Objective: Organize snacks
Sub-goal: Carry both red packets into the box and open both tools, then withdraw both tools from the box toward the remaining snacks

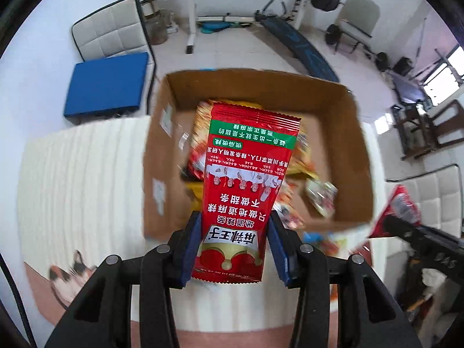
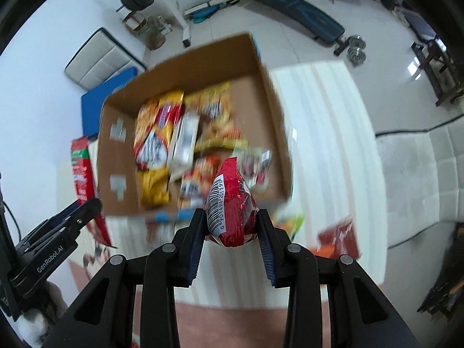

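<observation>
My left gripper (image 1: 234, 226) is shut on a flat red snack packet (image 1: 246, 179) with a green band and white lettering, held up over the open cardboard box (image 1: 333, 107). My right gripper (image 2: 229, 217) is shut on a puffy red snack bag (image 2: 230, 206) with a white barcode strip, hanging above the box's (image 2: 191, 66) near edge. The box holds several yellow, red and white snack packs (image 2: 162, 133). In the right wrist view the left gripper (image 2: 87, 206) shows at the left with its red packet (image 2: 82, 171). In the left wrist view the right gripper's red bag (image 1: 397, 208) shows at the right.
The box sits on a white ribbed mat (image 1: 87, 174) over a pink surface. Loose snack packs (image 2: 339, 237) lie on the mat beside the box. A blue pad (image 1: 107, 84), a white cushioned chair (image 1: 110, 32) and weight benches (image 1: 301, 43) stand on the tiled floor behind.
</observation>
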The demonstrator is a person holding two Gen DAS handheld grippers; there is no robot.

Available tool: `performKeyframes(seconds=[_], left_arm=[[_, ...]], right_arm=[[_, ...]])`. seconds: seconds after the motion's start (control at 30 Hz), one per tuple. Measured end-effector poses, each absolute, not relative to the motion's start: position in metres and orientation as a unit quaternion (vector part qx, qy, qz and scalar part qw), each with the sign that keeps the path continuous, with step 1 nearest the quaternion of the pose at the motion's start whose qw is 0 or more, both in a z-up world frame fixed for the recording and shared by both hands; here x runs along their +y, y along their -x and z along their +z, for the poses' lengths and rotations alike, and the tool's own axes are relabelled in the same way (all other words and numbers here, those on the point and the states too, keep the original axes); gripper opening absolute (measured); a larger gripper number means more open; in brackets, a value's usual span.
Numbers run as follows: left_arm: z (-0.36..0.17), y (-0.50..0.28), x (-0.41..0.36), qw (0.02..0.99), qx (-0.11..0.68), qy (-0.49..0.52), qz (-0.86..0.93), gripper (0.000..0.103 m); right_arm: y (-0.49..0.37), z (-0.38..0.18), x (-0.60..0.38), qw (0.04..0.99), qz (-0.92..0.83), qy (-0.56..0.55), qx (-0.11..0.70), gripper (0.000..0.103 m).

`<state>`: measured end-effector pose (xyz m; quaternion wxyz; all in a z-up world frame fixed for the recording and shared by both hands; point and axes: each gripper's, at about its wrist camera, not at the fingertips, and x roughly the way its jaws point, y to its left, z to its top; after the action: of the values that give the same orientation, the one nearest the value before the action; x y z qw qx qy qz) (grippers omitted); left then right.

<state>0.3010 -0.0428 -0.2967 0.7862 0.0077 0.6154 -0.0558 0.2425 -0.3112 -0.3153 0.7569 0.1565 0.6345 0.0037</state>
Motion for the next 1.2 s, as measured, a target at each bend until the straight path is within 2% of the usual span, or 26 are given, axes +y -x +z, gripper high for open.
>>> performKeyframes(seconds=[0.2,0.47,0.53,0.57,0.6,0.67,0.73,0.83,1.2], left_arm=[[-0.341,-0.355,-0.03,0.749,0.661,-0.04,-0.007,0.042],[-0.385,-0.375,-0.021,0.709,0.702,-0.06,0.031,0.046],[-0.396,-0.377,-0.016,0.697,0.714,-0.049,0.044,0.048],[-0.399,-0.378,-0.015,0.695,0.716,-0.044,0.043,0.051],[-0.402,-0.379,-0.014,0.694,0.718,-0.041,0.041,0.055],[-0.404,-0.379,-0.012,0.694,0.718,-0.038,0.039,0.076],[-0.402,-0.379,-0.011,0.699,0.713,-0.032,0.036,0.078],[-0.397,-0.377,-0.009,0.702,0.711,-0.015,0.029,0.087],[-0.36,-0.351,-0.022,0.732,0.681,0.02,-0.006,0.087]], right_arm=[[-0.304,-0.337,-0.315,0.748,-0.021,-0.15,0.647,0.038],[-0.344,-0.374,-0.316,0.741,-0.042,-0.141,0.656,0.041],[-0.351,-0.383,-0.314,0.736,-0.045,-0.135,0.661,0.051],[-0.353,-0.386,-0.313,0.734,-0.046,-0.133,0.664,0.069],[-0.353,-0.389,-0.313,0.733,-0.046,-0.134,0.666,0.082],[-0.353,-0.391,-0.31,0.733,-0.043,-0.13,0.667,0.083],[-0.353,-0.393,-0.307,0.732,-0.039,-0.121,0.669,0.083],[-0.351,-0.395,-0.302,0.728,-0.026,-0.123,0.674,0.087],[-0.325,-0.381,-0.286,0.734,0.005,-0.09,0.673,0.09]])
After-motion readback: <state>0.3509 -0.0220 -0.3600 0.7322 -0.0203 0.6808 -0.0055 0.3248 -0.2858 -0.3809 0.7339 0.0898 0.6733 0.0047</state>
